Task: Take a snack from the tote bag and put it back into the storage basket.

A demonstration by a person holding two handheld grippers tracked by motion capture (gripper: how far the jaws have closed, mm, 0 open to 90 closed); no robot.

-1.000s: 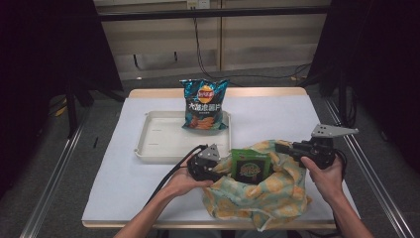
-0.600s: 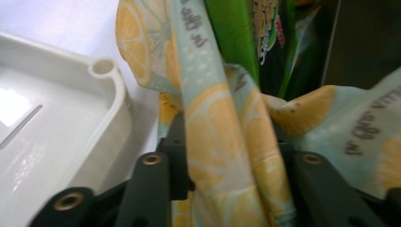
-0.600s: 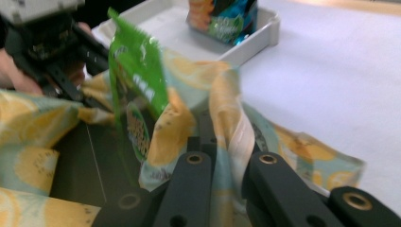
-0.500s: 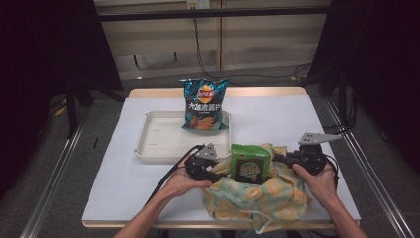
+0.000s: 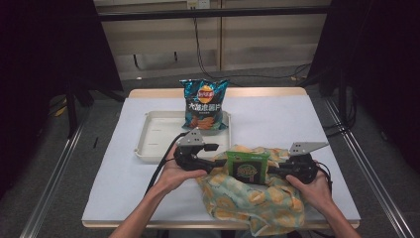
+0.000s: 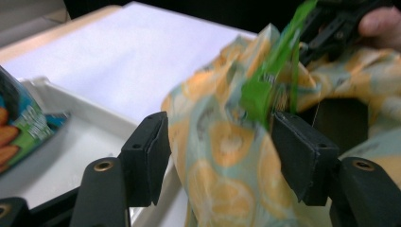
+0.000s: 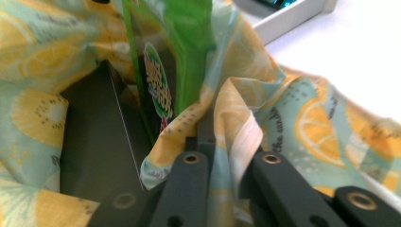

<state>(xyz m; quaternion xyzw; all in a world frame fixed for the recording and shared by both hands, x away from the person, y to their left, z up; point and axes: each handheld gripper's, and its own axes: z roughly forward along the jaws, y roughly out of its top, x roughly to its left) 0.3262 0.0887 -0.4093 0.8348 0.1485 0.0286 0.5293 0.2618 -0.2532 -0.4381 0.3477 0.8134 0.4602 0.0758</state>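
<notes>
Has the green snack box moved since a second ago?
Yes. The green snack box sits lower and nearer the table's front edge, farther from the white tray.

Tray (image 5: 153,136) sits mid-surface (image 5: 297,124), chip bag (image 5: 203,104) upright in its right end. Cloth bag (image 5: 247,203) at the near edge, front-right of tray, snack pack (image 5: 247,166) standing in its mouth. Left hand-held gripper (image 5: 218,162) left of pack, right hand-held gripper (image 5: 273,171) right of it.
</notes>
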